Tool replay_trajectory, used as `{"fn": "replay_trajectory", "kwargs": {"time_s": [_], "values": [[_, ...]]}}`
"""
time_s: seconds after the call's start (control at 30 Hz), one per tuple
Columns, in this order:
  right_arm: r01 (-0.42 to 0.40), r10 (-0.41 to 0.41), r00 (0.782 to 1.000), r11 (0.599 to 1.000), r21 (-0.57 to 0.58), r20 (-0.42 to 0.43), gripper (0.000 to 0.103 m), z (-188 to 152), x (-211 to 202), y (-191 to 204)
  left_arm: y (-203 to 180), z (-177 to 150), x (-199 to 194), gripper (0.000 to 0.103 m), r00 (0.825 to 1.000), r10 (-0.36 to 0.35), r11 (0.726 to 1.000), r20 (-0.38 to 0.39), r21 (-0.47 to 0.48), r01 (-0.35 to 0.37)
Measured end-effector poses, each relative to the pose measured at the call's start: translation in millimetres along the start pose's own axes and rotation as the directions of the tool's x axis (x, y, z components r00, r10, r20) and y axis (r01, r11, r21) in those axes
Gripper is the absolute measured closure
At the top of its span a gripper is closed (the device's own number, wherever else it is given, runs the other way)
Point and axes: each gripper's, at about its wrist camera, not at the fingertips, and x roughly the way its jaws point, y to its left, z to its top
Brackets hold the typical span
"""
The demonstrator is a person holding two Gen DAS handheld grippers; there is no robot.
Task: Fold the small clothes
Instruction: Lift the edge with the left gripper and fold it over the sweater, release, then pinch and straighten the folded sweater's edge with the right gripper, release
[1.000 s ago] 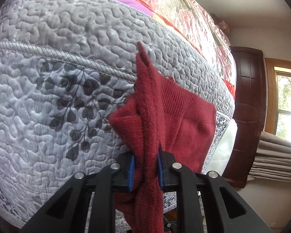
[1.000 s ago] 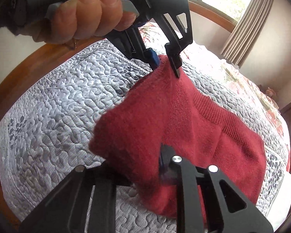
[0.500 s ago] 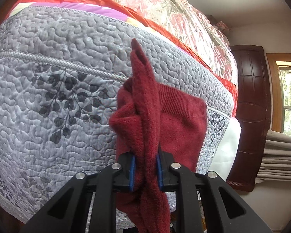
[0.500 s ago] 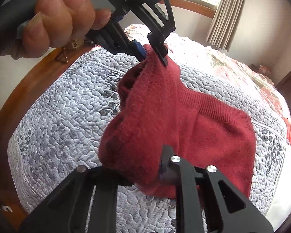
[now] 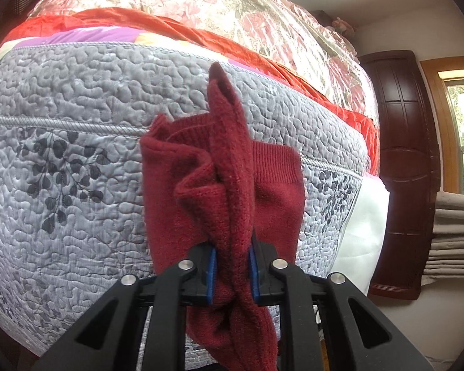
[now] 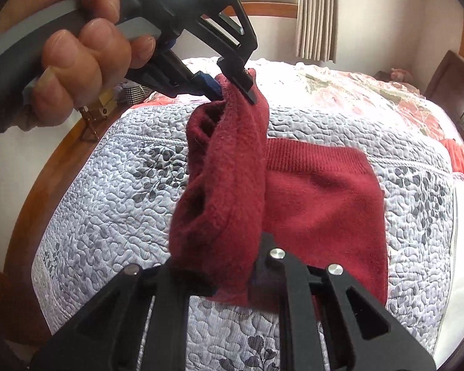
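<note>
A dark red knit garment (image 5: 272, 198) lies partly on the grey quilt (image 5: 77, 123), its ribbed hem flat and the rest lifted in a bunched, doubled-over band. My left gripper (image 5: 231, 273) is shut on one end of that band, blue pads pressed to the cloth. In the right wrist view the same garment (image 6: 318, 204) stretches from my right gripper (image 6: 232, 281), shut on the near end, up to the left gripper (image 6: 233, 88), which a hand (image 6: 77, 52) holds. Cloth hides the right gripper's left fingertip.
The grey quilt (image 6: 108, 210) covers a bed with a curved wooden frame (image 6: 31, 204). Behind it lie an orange blanket (image 5: 170, 27) and a floral cover (image 5: 232, 9). A white sheet (image 5: 365, 216), a dark wooden door (image 5: 408, 154) and curtains (image 6: 317, 12) stand at the sides.
Both grippers have kept their hold and raised the gripped edge; the lifted part has drawn into a narrower band above the flat half. The left gripper has come closer to the right camera.
</note>
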Motion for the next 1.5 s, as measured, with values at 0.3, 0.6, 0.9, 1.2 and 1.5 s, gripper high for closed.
{"fn": "replay_trajectory", "kwargs": {"time_s": [0.3, 0.6, 0.9, 1.2, 1.5], "values": [[-0.034, 0.034, 0.999, 0.981, 0.191, 0.001, 0.092, -25.9, 4.3, -66.3, -63.5, -1.9, 64.2, 0.087, 0.996, 0.072, 0.995, -0.056, 0.069, -0.068], [-0.077, 0.092, 0.995, 0.936, 0.344, -0.029, 0.092, -60.8, 16.8, -125.8, -104.1, -12.6, 129.5, 0.087, 0.986, 0.147, 0.983, -0.076, 0.124, -0.137], [-0.157, 0.187, 0.982, 0.868, 0.472, -0.016, 0.092, -90.7, 24.7, -168.7, -131.2, -24.8, 172.4, 0.087, 0.965, 0.263, 0.954, -0.017, 0.155, -0.257], [-0.281, 0.339, 0.940, 0.690, 0.668, 0.044, 0.092, -131.0, 52.8, -211.9, -158.0, -37.9, 186.7, 0.054, 0.987, 0.160, 0.968, 0.028, 0.191, -0.163], [-0.303, 0.413, 0.910, 0.629, 0.716, 0.022, 0.064, -157.3, 42.4, -241.6, -119.6, -77.1, 93.2, 0.027, 0.996, -0.029, 0.947, 0.086, 0.323, -0.001]]}}
